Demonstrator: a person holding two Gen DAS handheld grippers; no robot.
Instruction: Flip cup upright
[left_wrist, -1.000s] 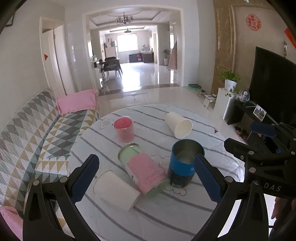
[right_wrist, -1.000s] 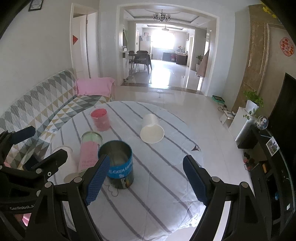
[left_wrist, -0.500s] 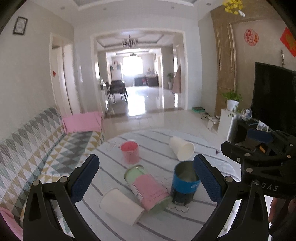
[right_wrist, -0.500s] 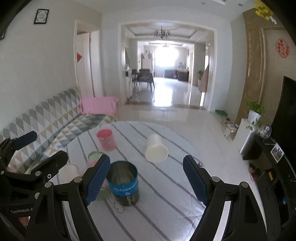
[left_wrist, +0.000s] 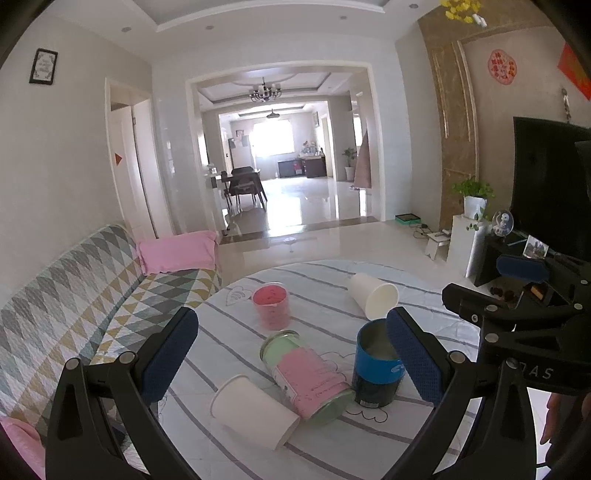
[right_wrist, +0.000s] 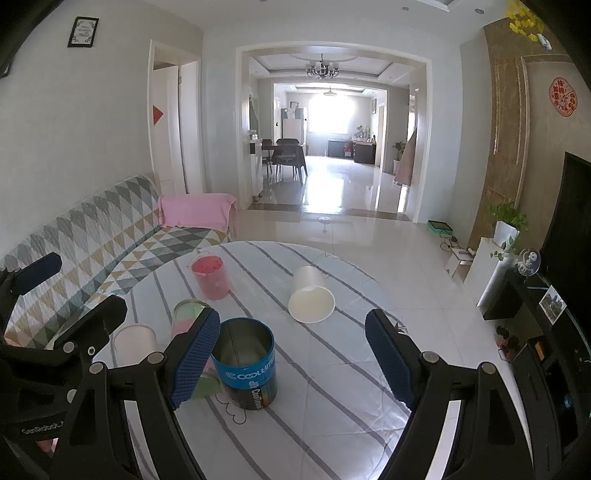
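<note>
Two white paper cups lie on their sides on a round striped table (left_wrist: 325, 454). One cup (left_wrist: 255, 410) lies at the near left, also in the right wrist view (right_wrist: 133, 342). The other cup (left_wrist: 373, 296) lies at the far right, mouth facing me, also in the right wrist view (right_wrist: 311, 300). A pink-and-green can (left_wrist: 306, 373) lies on its side. A blue can (left_wrist: 376, 365) and a pink cup (left_wrist: 270, 305) stand upright. My left gripper (left_wrist: 291, 362) is open above the table's near side. My right gripper (right_wrist: 291, 358) is open, beside the blue can (right_wrist: 246, 362).
A patterned sofa (left_wrist: 74, 291) with a pink cushion (left_wrist: 178, 251) stands left of the table. A dark TV (left_wrist: 546, 177), a low stand and a potted plant (left_wrist: 474, 195) stand at the right. Tiled floor runs beyond the table's far edge (right_wrist: 295, 245).
Both cameras have tilted up and drawn back, so the table sits lower in view. The cups and cans have not moved. Both grippers stay open.
</note>
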